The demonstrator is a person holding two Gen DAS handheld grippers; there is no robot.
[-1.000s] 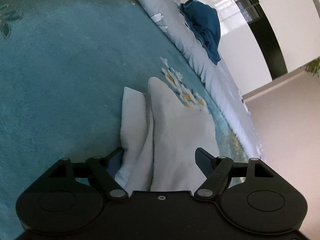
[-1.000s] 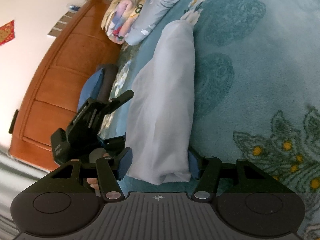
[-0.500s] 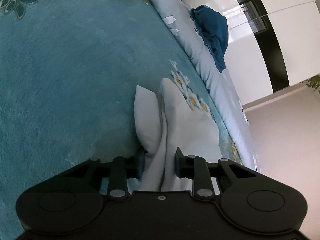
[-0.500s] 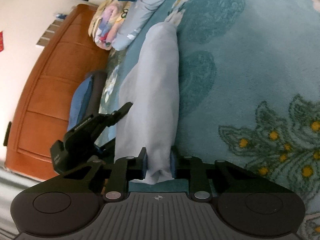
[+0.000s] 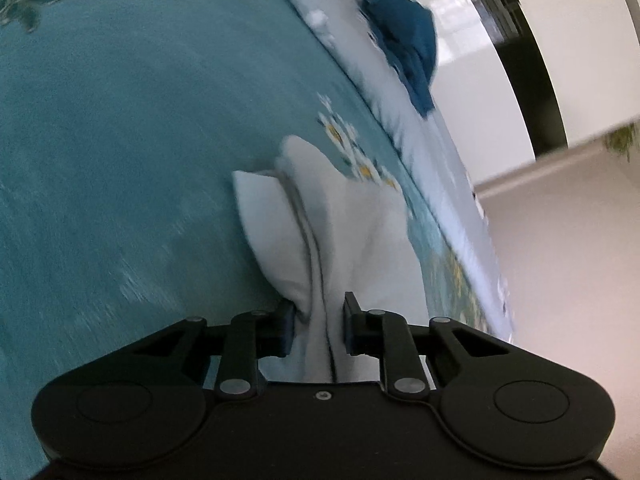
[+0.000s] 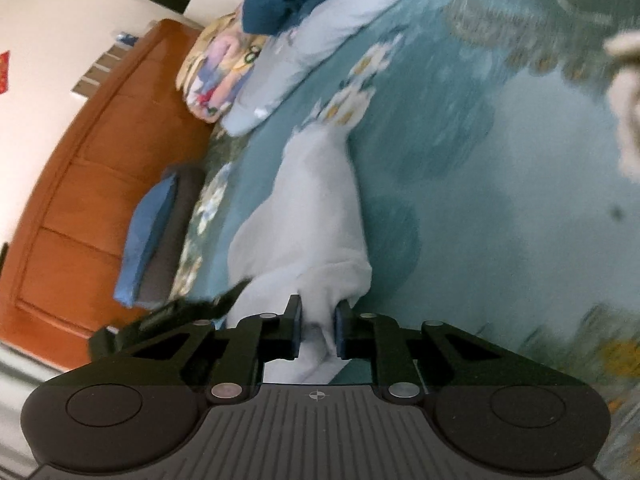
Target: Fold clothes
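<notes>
Teal patterned bed cover [image 5: 120, 160]: fills the left of the left wrist view and the right of the right wrist view; carries everything listed.

Pale grey soft cloth garment [image 6: 308, 216]: lies in a long bundle on the bed cover, centre of both views, each near end pinched.

Left gripper [image 5: 319, 328]: jaws closing, cloth pressed between them. Right gripper [image 6: 318, 332]: likewise closing on its end.

Handling, as judged: lift both ends level and together, keep the cloth taut, so the fold lands square.

Light blue quilt [image 6: 304, 48]: upper centre, well clear. Dark blue garment [image 5: 412, 52] on it. Wooden headboard [image 6: 92, 160], left.

Obstruction: the left gripper's black body [image 6: 176, 312] sits just beside the right one; crowding is possible.
</notes>
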